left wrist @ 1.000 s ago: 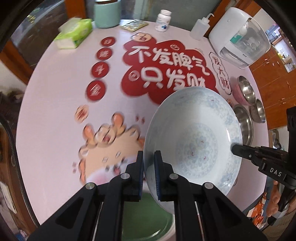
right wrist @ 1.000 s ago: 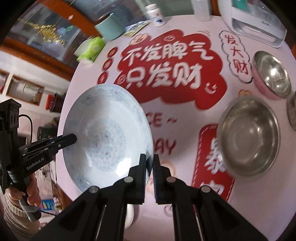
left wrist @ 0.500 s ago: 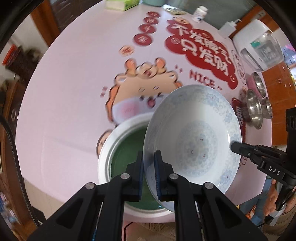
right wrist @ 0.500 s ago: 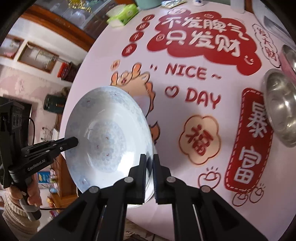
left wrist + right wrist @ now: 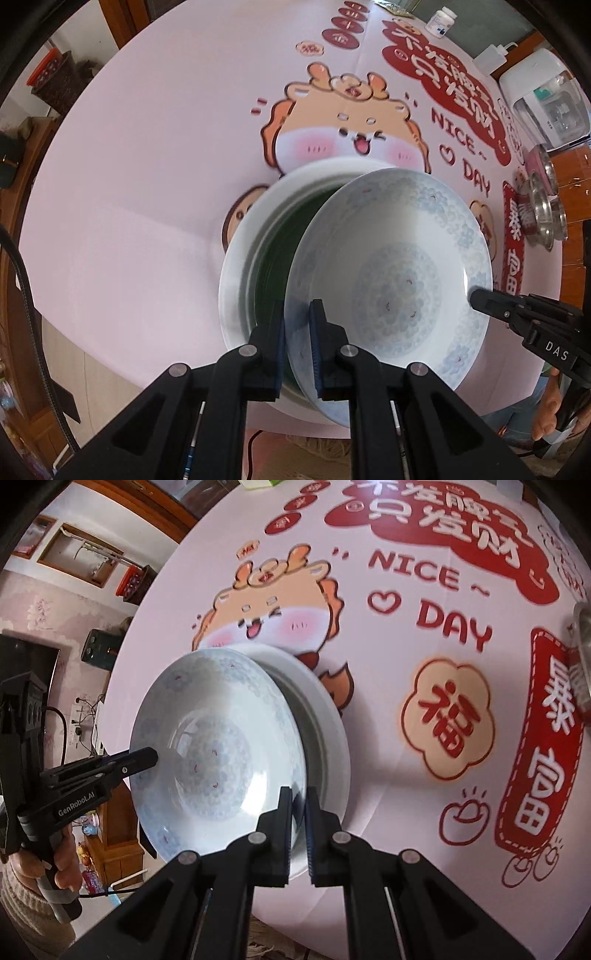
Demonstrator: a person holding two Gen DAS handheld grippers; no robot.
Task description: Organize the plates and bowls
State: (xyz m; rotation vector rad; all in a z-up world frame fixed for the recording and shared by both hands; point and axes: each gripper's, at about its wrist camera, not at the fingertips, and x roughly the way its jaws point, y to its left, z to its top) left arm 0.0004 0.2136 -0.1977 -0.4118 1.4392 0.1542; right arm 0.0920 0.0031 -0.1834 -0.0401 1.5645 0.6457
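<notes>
A white deep plate with a faint blue pattern (image 5: 399, 288) is held by both grippers on opposite rims. My left gripper (image 5: 297, 332) is shut on its near rim; my right gripper (image 5: 298, 812) is shut on the other rim, and the plate also shows in the right wrist view (image 5: 218, 746). The plate hangs tilted just above a larger white dish with a green inside (image 5: 258, 236), which sits near the table's front edge and shows in the right wrist view too (image 5: 325, 716). Whether the two touch is unclear.
The round table (image 5: 147, 166) has a pink cloth with a cartoon dragon and red lettering. Several steel bowls (image 5: 543, 206) stand at the right. A white appliance (image 5: 543, 96), a squeeze bottle and a pill bottle (image 5: 439, 22) stand at the back.
Both grippers have carried the patterned plate from the middle of the table toward the front edge and lowered it over the green-centred dish.
</notes>
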